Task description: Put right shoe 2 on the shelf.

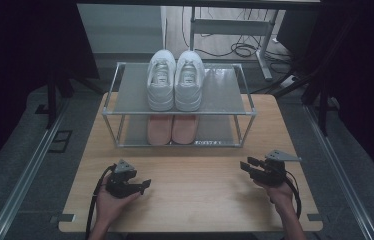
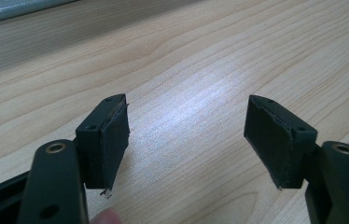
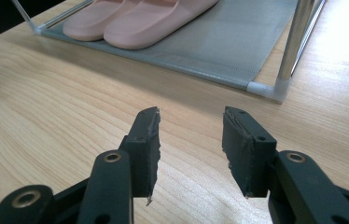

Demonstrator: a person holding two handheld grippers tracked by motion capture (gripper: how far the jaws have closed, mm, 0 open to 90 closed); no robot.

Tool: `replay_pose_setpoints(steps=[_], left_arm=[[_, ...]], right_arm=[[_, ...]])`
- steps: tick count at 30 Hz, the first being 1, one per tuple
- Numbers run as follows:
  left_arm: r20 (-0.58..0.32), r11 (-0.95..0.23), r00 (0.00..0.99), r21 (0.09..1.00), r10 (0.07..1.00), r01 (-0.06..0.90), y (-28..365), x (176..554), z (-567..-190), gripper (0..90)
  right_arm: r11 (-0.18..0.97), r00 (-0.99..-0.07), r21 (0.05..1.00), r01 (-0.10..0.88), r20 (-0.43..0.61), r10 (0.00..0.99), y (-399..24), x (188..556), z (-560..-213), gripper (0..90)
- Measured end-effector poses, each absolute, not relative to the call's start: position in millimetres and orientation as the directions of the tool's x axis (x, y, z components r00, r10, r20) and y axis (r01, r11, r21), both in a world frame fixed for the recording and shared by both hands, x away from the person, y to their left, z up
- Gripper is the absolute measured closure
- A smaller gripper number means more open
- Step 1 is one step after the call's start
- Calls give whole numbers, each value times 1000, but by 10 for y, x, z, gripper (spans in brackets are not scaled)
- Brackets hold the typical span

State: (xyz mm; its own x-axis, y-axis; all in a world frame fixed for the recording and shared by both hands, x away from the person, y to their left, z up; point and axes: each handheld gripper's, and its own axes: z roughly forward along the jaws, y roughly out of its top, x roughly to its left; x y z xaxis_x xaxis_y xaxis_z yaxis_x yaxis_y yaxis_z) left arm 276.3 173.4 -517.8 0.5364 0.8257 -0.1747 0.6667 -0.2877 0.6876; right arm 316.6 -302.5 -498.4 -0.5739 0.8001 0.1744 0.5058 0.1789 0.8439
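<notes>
Left gripper (image 1: 146, 185): rests low over the table (image 1: 195, 200) at your left. Jaws stand wide apart, nothing between them, bare wood beyond.
Rack (image 1: 177, 114): two-shelf frame at the table's far middle, open toward you.
Sneakers (image 1: 175, 80): white pair side by side on the top shelf, touching.
Slippers (image 1: 172, 129): pink pair on the bottom shelf, side by side, under the sneakers. This is the pair nearest your grippers.
Slipper axis: long axis runs near to far, straight away from you. Which end faces you cannot be told from above.
Right gripper (image 1: 248, 165): low at your right, aimed left and toward the rack. Jaws apart, empty.
Right gripper view: slippers (image 3: 135, 16) lie ahead and to the left of the fingers (image 3: 147, 144); a rack post (image 3: 296, 39) stands ahead to the right.
Key relation: both hands sit well apart from the rack. By judgement the right gripper is the better placed, since it already faces the bottom shelf.
Next move, by judgement: steer left of the post, go in low under the top shelf, and take a slipper across its width.
</notes>
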Motion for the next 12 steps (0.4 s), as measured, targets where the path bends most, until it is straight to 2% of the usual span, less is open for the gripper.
replay_pose_setpoints(steps=[12], left_arm=[[-176,-275,521,687,835,672,1750,2791,-5168,313]], right_arm=[[176,-578,850,496,172,797,-3042,3168,-4991,512]])
